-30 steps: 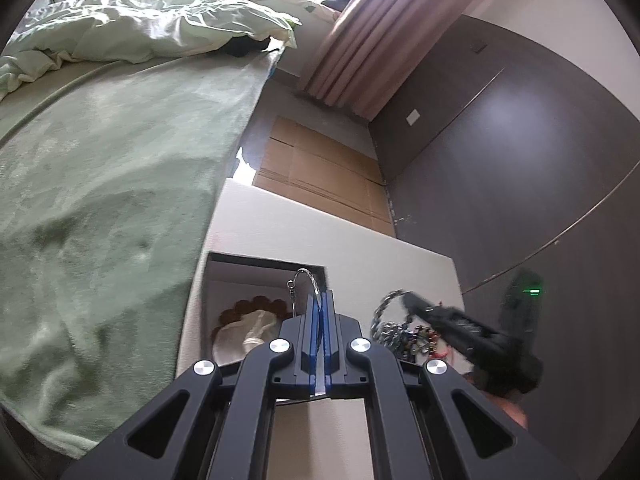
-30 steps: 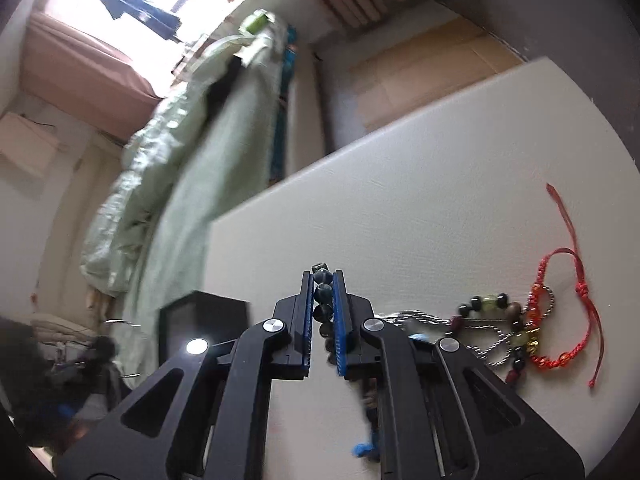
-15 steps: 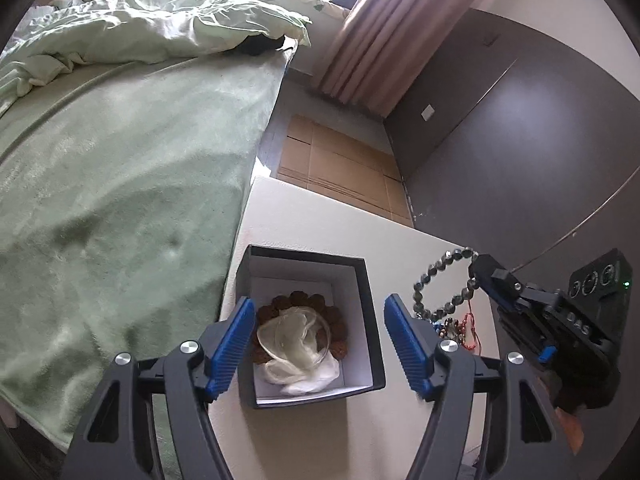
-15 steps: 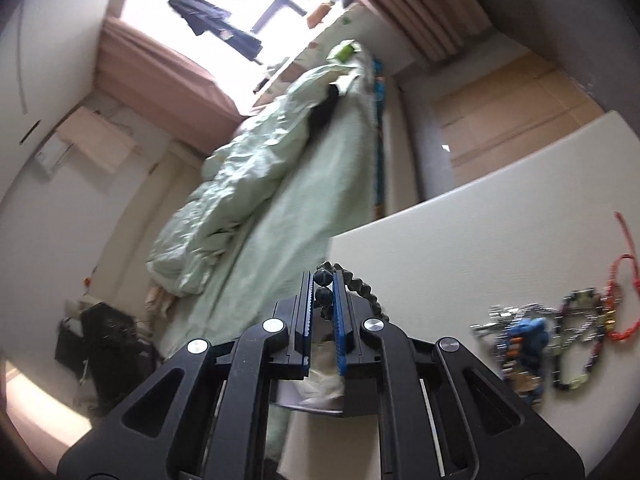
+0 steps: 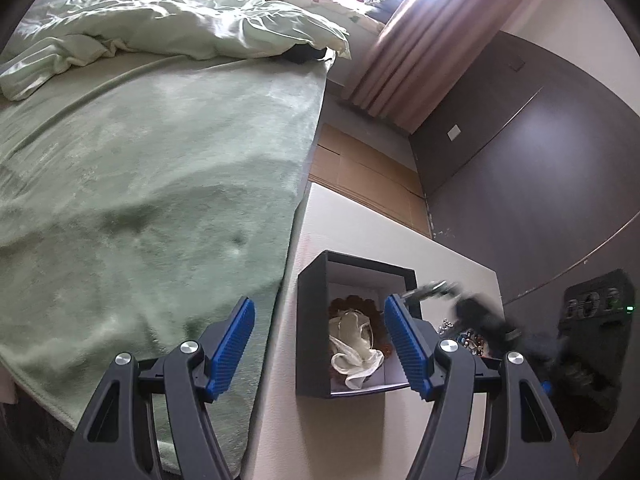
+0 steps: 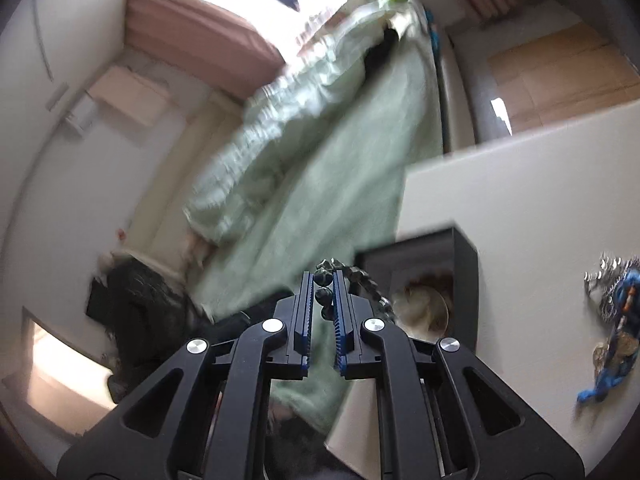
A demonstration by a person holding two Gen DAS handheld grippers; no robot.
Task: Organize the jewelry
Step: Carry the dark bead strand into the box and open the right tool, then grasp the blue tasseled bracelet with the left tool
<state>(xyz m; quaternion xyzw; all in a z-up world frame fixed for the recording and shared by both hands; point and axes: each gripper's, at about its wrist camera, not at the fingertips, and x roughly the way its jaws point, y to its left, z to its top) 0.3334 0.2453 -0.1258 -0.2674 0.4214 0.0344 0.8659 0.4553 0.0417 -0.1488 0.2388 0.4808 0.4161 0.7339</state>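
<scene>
Beads of a dark bracelet (image 6: 362,282) sit between the jaws of the right gripper (image 6: 321,302), which are easing apart at this moment; the blue pads stand close on either side of the string, and whether they press on it cannot be told for certain. The rest of the bracelet curves off to the right of the fingers, over the open black box (image 6: 464,276).

The left gripper (image 5: 318,346) has its jaws spread wide with nothing between them; its right pad overlaps the near right side of the same box (image 5: 310,320) in its own view. From that side the right gripper shows only as a dark blur at the box's right rim, with a smeared grey streak at its tip.

Inside the box lie a pale cloth pouch (image 5: 354,346) and a ring of brown beads (image 5: 354,304) around it. The box stands on the white desk (image 5: 352,220), near the edge that meets the bed.

A heap of other jewelry (image 6: 616,316), silver chain and blue cord among it, lies on the desk well to the right of the box. The green blanket (image 5: 140,200) covers the bed beside the desk.
</scene>
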